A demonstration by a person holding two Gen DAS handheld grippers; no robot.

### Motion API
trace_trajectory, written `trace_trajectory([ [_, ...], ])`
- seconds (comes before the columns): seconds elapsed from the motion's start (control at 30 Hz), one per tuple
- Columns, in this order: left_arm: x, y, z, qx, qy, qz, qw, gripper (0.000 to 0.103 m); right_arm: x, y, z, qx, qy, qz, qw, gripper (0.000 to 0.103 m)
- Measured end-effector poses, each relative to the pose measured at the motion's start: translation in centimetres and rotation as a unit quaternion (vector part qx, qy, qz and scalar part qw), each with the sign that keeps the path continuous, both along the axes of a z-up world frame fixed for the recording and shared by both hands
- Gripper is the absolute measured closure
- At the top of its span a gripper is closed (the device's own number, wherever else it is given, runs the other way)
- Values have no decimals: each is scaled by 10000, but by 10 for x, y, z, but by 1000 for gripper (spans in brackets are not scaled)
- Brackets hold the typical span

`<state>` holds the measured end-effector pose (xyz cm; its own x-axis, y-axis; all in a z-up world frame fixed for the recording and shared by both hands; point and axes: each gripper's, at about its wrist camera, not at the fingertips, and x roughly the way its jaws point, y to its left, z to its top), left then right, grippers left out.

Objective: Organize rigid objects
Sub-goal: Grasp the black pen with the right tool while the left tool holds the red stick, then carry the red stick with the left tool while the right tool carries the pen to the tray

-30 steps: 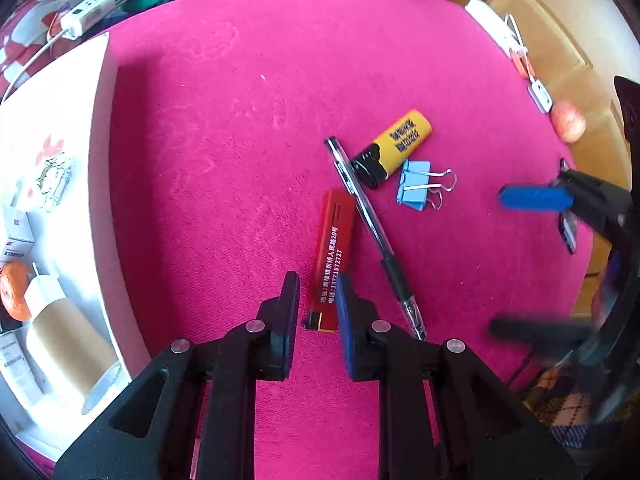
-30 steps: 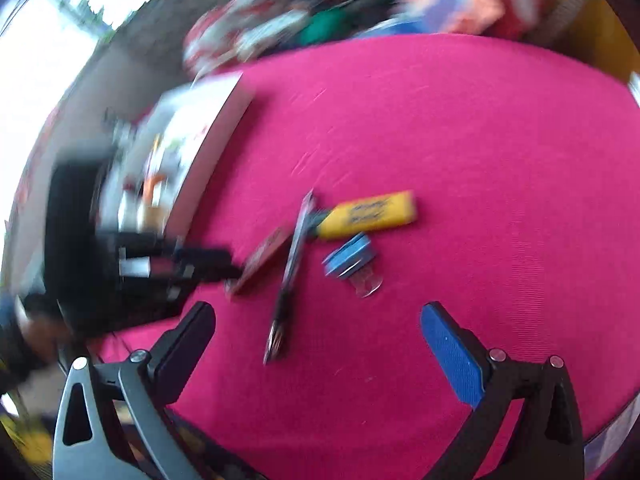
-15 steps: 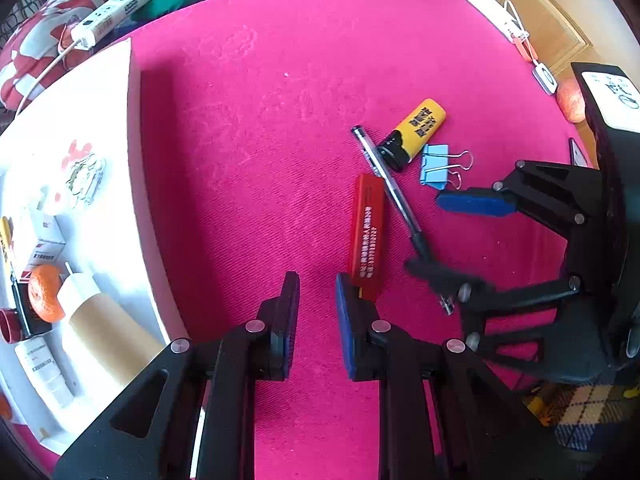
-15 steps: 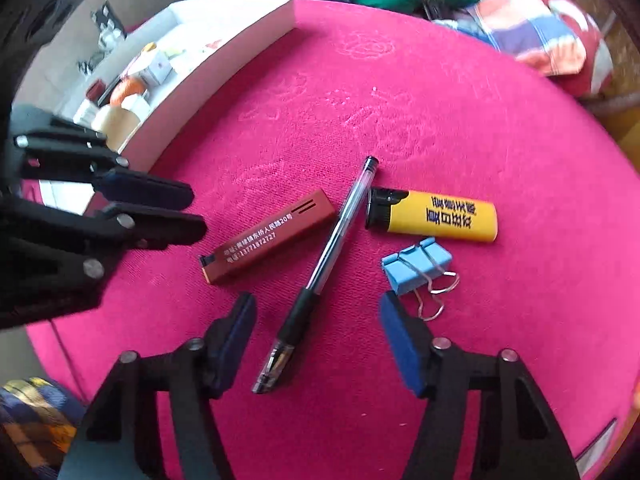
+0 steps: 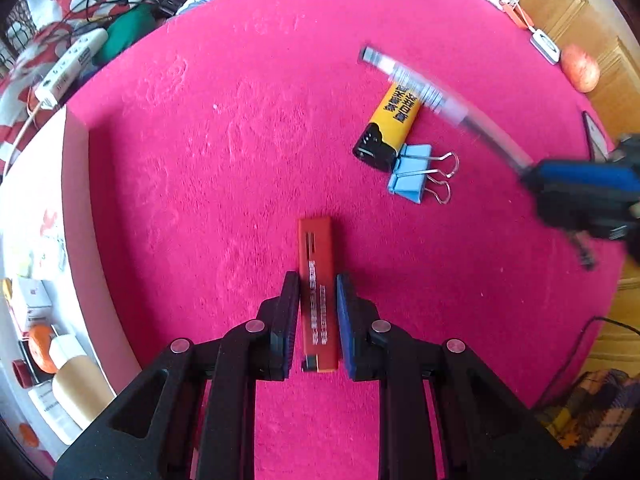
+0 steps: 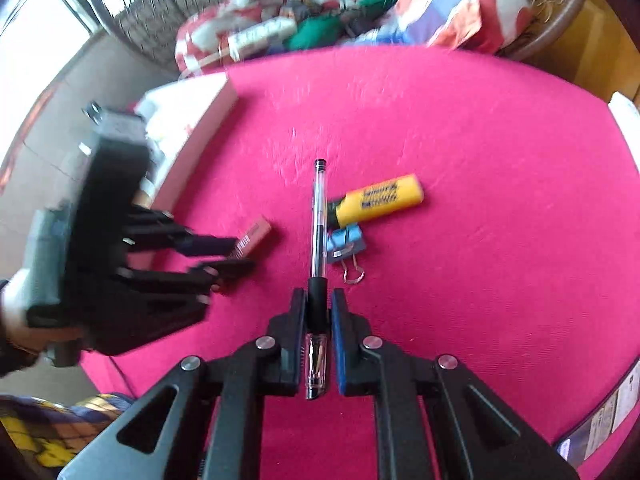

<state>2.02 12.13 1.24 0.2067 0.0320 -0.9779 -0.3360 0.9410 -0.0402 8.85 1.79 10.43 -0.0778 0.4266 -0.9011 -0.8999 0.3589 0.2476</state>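
The right gripper [image 6: 319, 344] pinches a clear ballpoint pen [image 6: 319, 216] at its black rubber grip, the barrel sticking out forward over the pink tablecloth [image 6: 480, 280]. The left gripper [image 5: 318, 320] has its fingers pressed against the long sides of a red lighter [image 5: 318, 292], which lies along them with its far end poking out in front. Both things look light, stiff and smooth-sided; the pen's rubber sleeve is probably the surest hold (the bare plastic barrel could roll or slide between the pads), and the flat-sided lighter should sit steady when taken across its width near the middle. A yellow lighter [image 5: 394, 128] and a blue binder clip [image 5: 412, 178] lie touching each other on the cloth. The left wrist view alone shows the white box [image 5: 44, 240] at the cloth's edge with its small bottles and packets; the right wrist view alone shows the pen tip between the pads.
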Motion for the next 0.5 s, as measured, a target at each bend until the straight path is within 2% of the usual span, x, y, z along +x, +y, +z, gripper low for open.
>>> trace_trajectory([
  [0.17,4,-8,-1,136,-20,126,9998,86,3,-4,23,284,-34,-124,9995,93],
  [0.37,14,-16,-2,125,-97,238,9996,86,4,-12,33,412,-51,-219,9989,93],
  [0.5,-11,-2,2,-32,-306,305,9991,86,6,-17,40,465,-86,-242,9986,93],
])
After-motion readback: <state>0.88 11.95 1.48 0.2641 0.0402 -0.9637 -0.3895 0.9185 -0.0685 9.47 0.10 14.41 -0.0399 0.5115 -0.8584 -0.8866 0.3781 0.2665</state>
